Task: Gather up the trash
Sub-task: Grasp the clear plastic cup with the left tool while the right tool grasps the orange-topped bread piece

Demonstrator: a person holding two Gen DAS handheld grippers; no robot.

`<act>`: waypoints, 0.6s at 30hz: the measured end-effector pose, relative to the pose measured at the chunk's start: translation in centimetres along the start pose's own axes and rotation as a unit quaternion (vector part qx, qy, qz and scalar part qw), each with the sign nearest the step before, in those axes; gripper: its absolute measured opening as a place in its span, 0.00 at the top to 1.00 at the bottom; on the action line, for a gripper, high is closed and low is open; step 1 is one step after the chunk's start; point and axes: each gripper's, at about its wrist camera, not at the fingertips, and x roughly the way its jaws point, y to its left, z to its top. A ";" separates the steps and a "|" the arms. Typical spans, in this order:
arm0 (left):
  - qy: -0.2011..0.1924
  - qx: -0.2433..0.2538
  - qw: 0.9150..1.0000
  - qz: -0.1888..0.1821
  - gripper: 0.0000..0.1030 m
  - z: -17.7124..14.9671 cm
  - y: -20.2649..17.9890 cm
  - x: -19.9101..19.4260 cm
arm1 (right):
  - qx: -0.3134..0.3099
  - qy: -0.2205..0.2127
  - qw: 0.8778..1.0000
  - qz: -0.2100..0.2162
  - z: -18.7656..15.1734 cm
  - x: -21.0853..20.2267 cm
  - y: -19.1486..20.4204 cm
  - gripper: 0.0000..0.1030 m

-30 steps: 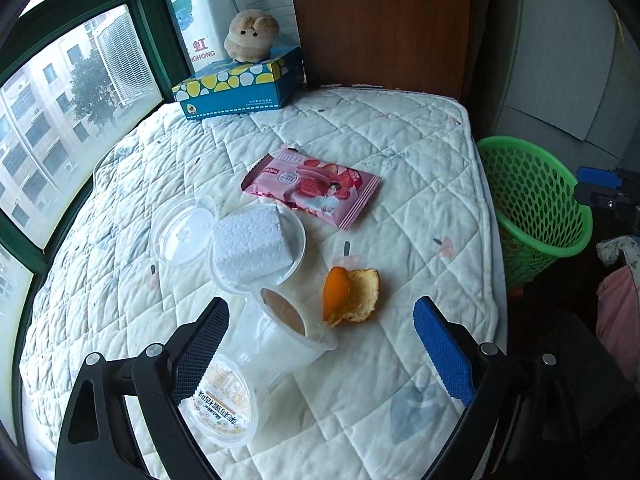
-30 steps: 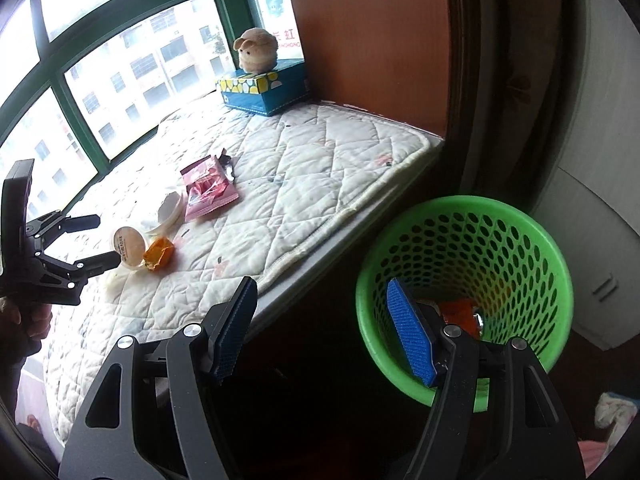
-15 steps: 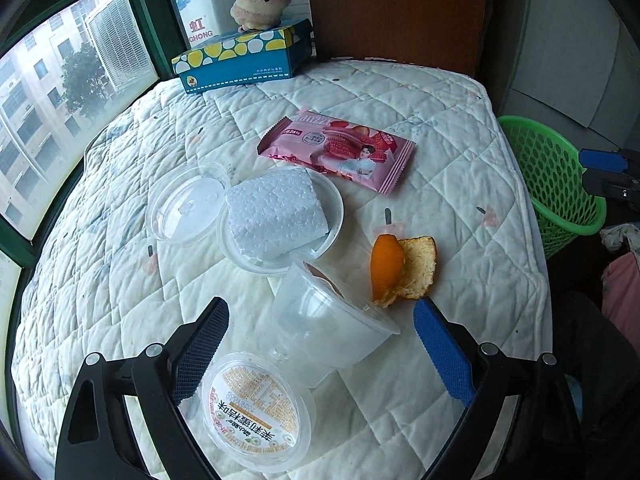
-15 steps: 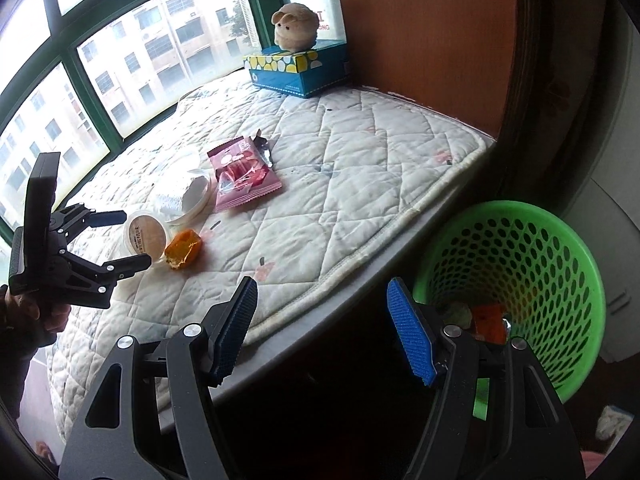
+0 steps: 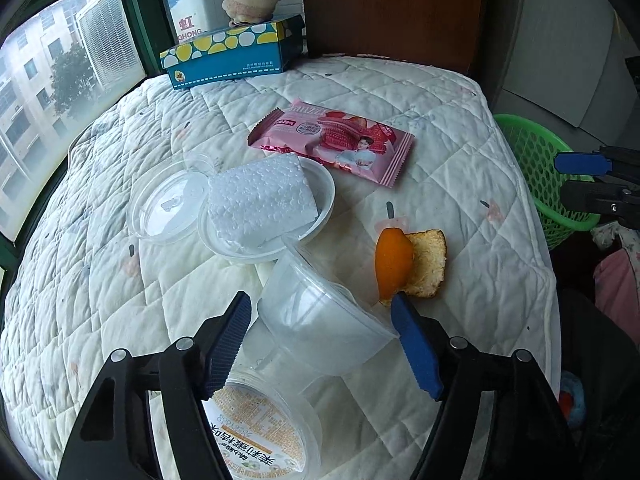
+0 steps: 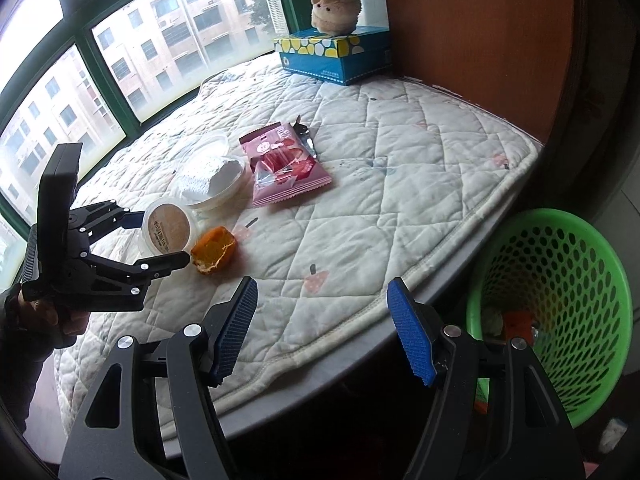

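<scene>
Straddling a tipped clear plastic cup near the mattress's front edge, the left gripper has its jaws closing around the cup, though whether the pads press it cannot be told. Orange peel lies just beside the cup. The right gripper hangs half open and empty off the mattress edge, near the green basket.

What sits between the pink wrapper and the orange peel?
Nothing: bare quilt separates the pink wrapper from the orange peel, clearest in the left wrist view.
</scene>
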 end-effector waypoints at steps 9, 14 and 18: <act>-0.022 -0.035 0.999 -0.007 0.34 0.1 2.2 -2.3 | -0.027 0.015 0.999 0.022 0.2 1.9 3.0 0.34; -0.037 -0.064 0.997 -0.003 0.36 0.3 4.2 -3.9 | -0.026 0.028 0.998 0.040 0.4 3.6 4.7 0.36; -0.044 -0.073 0.996 0.003 0.37 0.4 5.3 -4.5 | -0.020 0.038 0.998 0.054 0.8 5.1 6.0 0.39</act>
